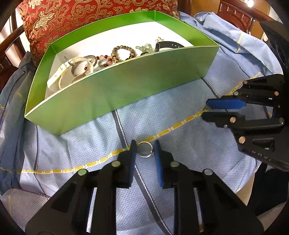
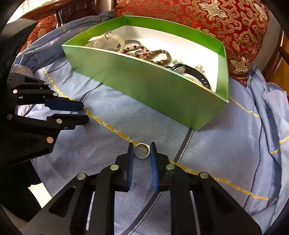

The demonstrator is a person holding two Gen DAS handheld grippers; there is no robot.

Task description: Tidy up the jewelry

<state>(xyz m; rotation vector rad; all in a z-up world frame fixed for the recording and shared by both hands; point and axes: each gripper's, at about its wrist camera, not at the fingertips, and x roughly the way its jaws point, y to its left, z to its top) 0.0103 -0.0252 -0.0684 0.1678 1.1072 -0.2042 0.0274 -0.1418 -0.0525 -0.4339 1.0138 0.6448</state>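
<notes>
A green box (image 1: 115,94) (image 2: 144,85) holds several bracelets (image 1: 122,53) (image 2: 159,56), white bangles and a black watch. My left gripper (image 1: 145,149) straddles a silver ring (image 1: 144,149) lying on the blue cloth, its jaws close on both sides of it. My right gripper (image 2: 141,150) likewise straddles a second silver ring (image 2: 141,151), its jaws touching or nearly touching it. In the left wrist view the right gripper (image 1: 206,109) shows at the right with its ring (image 1: 206,109) barely visible. In the right wrist view the left gripper (image 2: 84,113) shows at the left.
A light blue checked cloth (image 1: 180,144) (image 2: 216,144) with yellow stripes covers the surface. A red and gold patterned cushion (image 1: 90,18) (image 2: 225,23) lies behind the box. Dark wooden furniture (image 1: 233,12) stands at the back.
</notes>
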